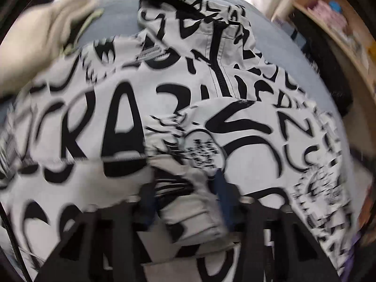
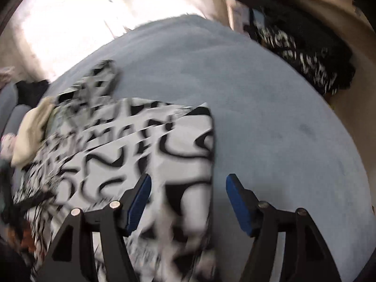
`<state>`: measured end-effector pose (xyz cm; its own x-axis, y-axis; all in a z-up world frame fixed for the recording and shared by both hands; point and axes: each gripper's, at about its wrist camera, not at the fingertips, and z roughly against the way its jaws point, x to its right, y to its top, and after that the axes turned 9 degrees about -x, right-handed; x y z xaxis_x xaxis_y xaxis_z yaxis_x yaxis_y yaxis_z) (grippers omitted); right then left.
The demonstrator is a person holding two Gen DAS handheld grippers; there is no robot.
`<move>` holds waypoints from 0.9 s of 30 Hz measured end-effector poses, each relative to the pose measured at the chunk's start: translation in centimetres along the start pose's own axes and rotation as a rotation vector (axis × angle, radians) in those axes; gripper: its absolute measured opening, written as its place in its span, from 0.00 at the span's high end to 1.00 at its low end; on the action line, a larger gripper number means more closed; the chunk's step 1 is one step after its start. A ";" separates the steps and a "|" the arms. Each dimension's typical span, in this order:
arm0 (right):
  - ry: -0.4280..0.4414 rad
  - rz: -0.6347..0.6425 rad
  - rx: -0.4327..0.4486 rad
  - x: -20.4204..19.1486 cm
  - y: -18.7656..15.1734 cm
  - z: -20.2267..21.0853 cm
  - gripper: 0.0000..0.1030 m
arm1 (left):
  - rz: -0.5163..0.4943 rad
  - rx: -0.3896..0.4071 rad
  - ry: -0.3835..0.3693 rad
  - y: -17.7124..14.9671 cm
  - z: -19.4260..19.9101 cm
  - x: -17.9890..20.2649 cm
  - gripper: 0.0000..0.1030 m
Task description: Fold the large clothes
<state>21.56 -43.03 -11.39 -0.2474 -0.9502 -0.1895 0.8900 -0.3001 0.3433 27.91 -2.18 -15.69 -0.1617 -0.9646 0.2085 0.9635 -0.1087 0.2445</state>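
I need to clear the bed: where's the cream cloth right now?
The cream cloth lies at the left edge of the right wrist view, on the blue-grey bed, touching the black-and-white printed garment.

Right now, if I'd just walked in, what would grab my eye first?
The white garment scrawled with bold black lettering, spread over a pale blue bed. The left gripper pinches a bunched fold of it, while the right gripper hangs open over the garment's edge. A cream cloth lies at its far left.
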 end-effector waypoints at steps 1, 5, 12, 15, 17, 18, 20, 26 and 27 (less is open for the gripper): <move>0.014 -0.026 -0.020 0.7 1.3 -1.3 0.36 | -0.014 0.013 0.005 0.3 0.3 0.2 0.74; 0.000 -0.102 -0.070 2.3 3.6 -4.7 0.38 | -0.016 0.083 0.007 1.5 2.2 0.1 0.87; 0.012 -0.109 0.024 2.4 5.2 -4.2 0.97 | -0.047 0.195 0.032 3.0 3.6 0.8 0.88; -0.042 -0.117 -0.037 3.1 5.3 -6.5 0.96 | -0.051 0.156 0.076 2.9 1.0 0.9 0.87; -0.044 -0.117 -0.056 3.3 4.9 -6.6 0.93 | -0.035 0.092 0.096 2.8 -1.0 0.5 0.83; -0.033 -0.124 -0.055 3.2 4.7 -5.9 0.92 | -0.021 0.078 0.081 2.6 -1.2 0.3 0.83; 0.014 -0.114 -0.055 3.1 4.1 -3.9 0.78 | 0.001 0.064 0.046 2.4 -0.8 -0.2 0.76; 0.027 0.054 -0.039 0.5 -1.6 2.6 0.42 | -0.025 0.045 0.064 0.9 1.8 -0.8 0.43; 0.016 0.090 -0.049 -0.2 -3.1 3.3 0.42 | -0.032 0.040 0.061 0.4 2.0 -0.9 0.43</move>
<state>17.62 -42.22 -9.41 -0.1599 -0.9715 -0.1751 0.9262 -0.2091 0.3139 28.04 -0.86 -13.84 -0.1775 -0.9738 0.1424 0.9487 -0.1308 0.2880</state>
